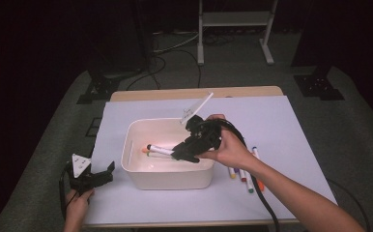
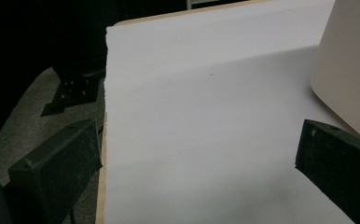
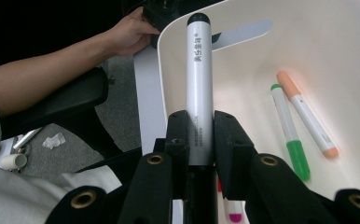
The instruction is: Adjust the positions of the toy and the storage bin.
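High view shows the right gripper (image 1: 180, 153) over the inside of a white bin (image 1: 165, 180) that stands on the pale sheet (image 1: 281, 121) covering the table. Its jaws are closed on a white marker with a black cap (image 1: 156, 148), which points to the left side of the bin and lies nearly level above the bin's floor. In the right gripper view the same marker (image 3: 199, 88) stands straight up between the two black jaws, pressed by the pads on both sides (the printed text on the barrel runs along its length, but it is too small to read). Two more markers lie on the bin floor, close to each other: a green marker (image 3: 290, 133) and an orange marker (image 3: 308, 114).

Some loose markers (image 1: 242, 174) lie on the sheet just beside the bin's right wall, partly behind the right hand (image 1: 228, 147).

The left gripper (image 1: 93, 178) rests at the near left corner of the sheet, well apart from the bin. In the left gripper view its jaws stand wide apart with nothing between them, and the bin's outer wall (image 2: 350, 70) is at the right edge.
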Tool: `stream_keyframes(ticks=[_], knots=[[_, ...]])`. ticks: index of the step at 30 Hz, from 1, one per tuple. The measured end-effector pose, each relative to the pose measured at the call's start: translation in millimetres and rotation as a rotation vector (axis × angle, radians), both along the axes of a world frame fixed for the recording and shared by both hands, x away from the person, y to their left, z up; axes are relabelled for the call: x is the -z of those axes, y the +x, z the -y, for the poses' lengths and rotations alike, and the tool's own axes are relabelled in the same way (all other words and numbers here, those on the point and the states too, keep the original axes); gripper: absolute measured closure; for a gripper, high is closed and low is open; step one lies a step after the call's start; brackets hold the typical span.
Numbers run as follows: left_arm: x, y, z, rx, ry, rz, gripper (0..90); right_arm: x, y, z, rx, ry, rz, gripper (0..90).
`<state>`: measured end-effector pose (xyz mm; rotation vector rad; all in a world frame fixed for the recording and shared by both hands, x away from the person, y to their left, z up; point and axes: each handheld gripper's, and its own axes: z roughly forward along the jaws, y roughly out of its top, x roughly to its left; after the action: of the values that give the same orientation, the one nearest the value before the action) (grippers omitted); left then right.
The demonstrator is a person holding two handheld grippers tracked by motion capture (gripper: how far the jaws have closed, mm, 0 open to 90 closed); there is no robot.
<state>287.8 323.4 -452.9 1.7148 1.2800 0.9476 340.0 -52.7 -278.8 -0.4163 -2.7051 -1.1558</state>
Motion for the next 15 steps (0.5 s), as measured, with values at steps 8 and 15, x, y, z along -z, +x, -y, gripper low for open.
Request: stream_keyframes(ticks=[8, 15], knots=[[-0.1, -0.1, -0.1, 0.001, -0.002, -0.001, 0.0, 18.7, 11.8, -26.7, -0.054, -0.026, -0.023, 75.9], [-0.1, -0.1, -0.2, 0.003, -0.004, -0.001, 0.0, 36.9, 26.5, -43.5, -0.071, -0.053, -0.059, 75.9]])
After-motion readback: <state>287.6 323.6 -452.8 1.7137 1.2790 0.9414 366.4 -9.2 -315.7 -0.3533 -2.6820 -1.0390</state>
